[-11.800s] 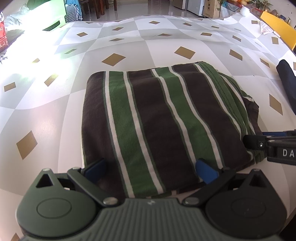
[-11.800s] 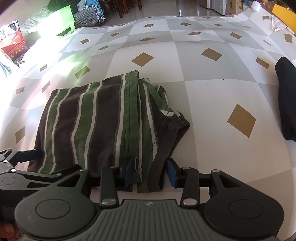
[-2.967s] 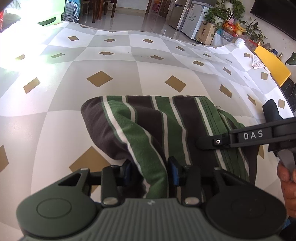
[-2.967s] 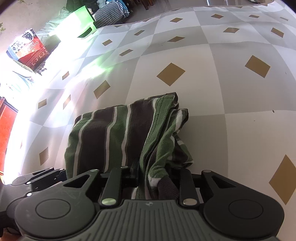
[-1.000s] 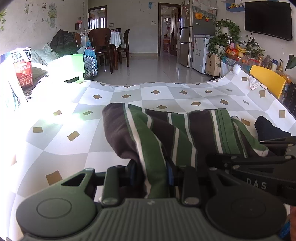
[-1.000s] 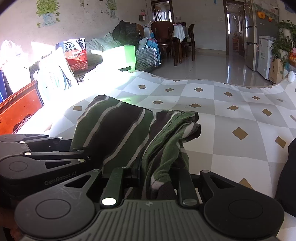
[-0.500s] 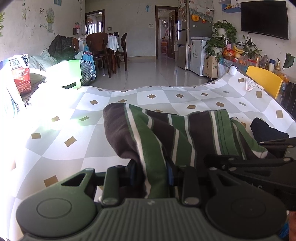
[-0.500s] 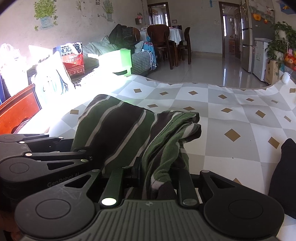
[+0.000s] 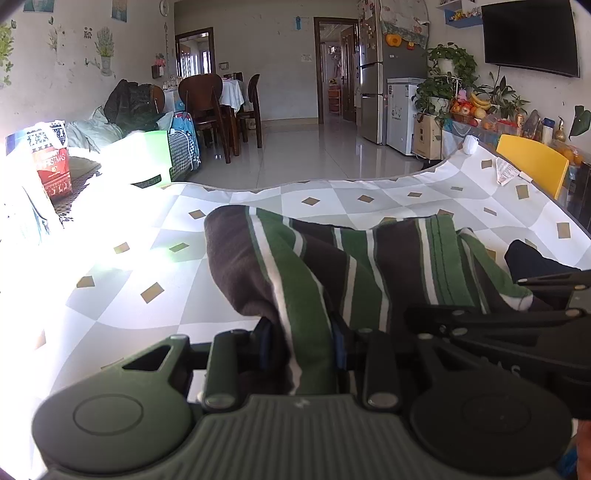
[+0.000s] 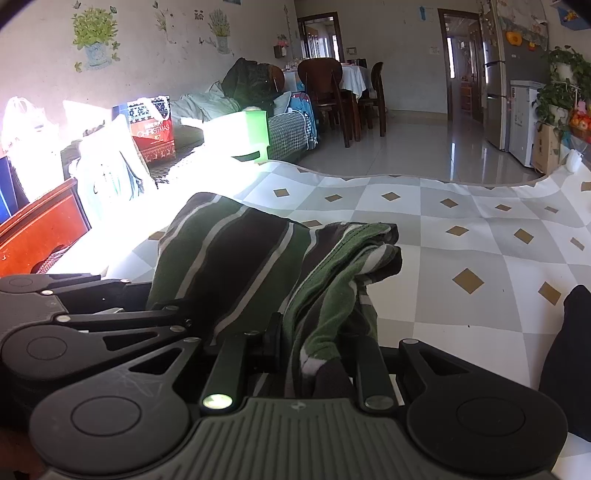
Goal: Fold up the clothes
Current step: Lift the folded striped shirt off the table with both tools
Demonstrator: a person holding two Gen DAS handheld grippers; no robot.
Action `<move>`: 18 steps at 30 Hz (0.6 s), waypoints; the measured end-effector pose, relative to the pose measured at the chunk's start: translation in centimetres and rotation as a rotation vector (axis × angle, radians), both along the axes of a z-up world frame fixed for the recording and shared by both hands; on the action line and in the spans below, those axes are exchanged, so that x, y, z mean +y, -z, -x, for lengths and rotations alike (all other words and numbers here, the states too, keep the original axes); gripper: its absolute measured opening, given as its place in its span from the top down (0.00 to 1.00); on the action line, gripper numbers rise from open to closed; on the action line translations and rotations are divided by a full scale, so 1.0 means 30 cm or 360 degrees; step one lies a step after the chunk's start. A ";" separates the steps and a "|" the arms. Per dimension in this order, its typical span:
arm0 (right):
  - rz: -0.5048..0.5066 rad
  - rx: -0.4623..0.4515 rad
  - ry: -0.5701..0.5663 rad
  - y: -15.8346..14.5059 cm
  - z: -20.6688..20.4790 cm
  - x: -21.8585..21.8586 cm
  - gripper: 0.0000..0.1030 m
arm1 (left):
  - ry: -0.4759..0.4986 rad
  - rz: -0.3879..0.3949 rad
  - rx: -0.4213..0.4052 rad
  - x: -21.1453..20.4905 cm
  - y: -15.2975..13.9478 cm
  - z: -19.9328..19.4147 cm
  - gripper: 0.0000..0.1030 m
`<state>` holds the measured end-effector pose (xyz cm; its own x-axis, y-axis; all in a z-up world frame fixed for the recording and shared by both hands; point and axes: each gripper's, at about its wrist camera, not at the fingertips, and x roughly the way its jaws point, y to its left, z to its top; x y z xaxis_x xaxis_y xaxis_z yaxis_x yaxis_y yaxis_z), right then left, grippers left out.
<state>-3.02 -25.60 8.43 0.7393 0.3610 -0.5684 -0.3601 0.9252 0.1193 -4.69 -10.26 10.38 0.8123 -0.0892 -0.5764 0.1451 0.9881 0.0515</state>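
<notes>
Plenty of bare checkered tablecloth (image 10: 480, 254) stretches ahead of you and to your right. Your striped shirt (image 9: 332, 266) hangs bunched above it, near edge pinched by left gripper (image 9: 301, 349) and right gripper (image 10: 314, 350). Dark garment (image 10: 569, 362) sits far right.

Two handheld grippers are in view, the left gripper (image 9: 301, 347) and the right gripper (image 10: 317, 347). One brown, green and white striped folded garment (image 9: 332, 266) is there, and one dark navy garment (image 9: 532, 258) at the right. One grey-and-white checked cloth worktop (image 9: 406, 199) carries them. Far off stand two dark wooden dining chairs (image 9: 207, 107), one yellow chair (image 9: 532, 166), one black wall television (image 9: 530, 35) and one red Christmas gift bag (image 9: 51, 162).
</notes>
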 end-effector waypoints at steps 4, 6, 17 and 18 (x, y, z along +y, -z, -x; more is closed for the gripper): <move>0.0006 -0.0003 0.0010 0.000 -0.003 0.001 0.81 | 0.0002 0.0018 0.0003 0.001 0.000 -0.014 0.72; 0.0023 0.0000 0.0013 0.006 -0.004 -0.001 0.81 | 0.0004 0.0035 0.0007 -0.002 0.004 -0.028 0.72; 0.0032 0.0081 0.0214 0.049 -0.033 -0.132 0.81 | 0.0140 0.0133 0.0070 -0.117 0.054 -0.123 0.72; 0.0026 0.0092 0.0233 0.053 -0.036 -0.144 0.81 | 0.0151 0.0140 0.0077 -0.130 0.059 -0.130 0.72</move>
<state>-1.94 -29.92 6.84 0.7494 0.2423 -0.6162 -0.2145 0.9693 0.1203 -0.78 -14.16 8.62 0.7693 -0.2161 -0.6012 0.2382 0.9702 -0.0438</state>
